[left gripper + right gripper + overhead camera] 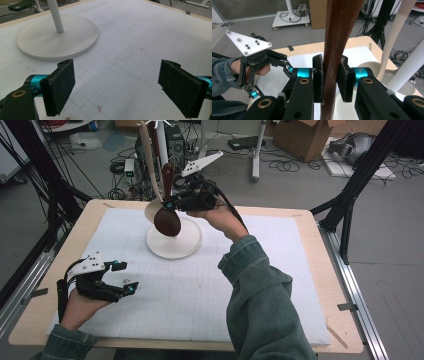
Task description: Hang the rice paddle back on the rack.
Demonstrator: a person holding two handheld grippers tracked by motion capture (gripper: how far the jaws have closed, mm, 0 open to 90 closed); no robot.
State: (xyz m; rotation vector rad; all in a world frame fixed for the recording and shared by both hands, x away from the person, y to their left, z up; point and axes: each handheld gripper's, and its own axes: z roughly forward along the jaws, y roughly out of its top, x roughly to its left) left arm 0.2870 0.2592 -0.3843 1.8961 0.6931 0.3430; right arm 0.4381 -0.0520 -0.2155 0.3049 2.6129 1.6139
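Dark wooden spoon [337, 50], clamped between pads

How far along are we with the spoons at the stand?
Done: a pale spoon hangs at the white stand. In hand: the right tongs clamp the dark wooden spoon by its handle, held up beside the stand's pole. Left: hanging it. The left tongs are open, holding nothing.
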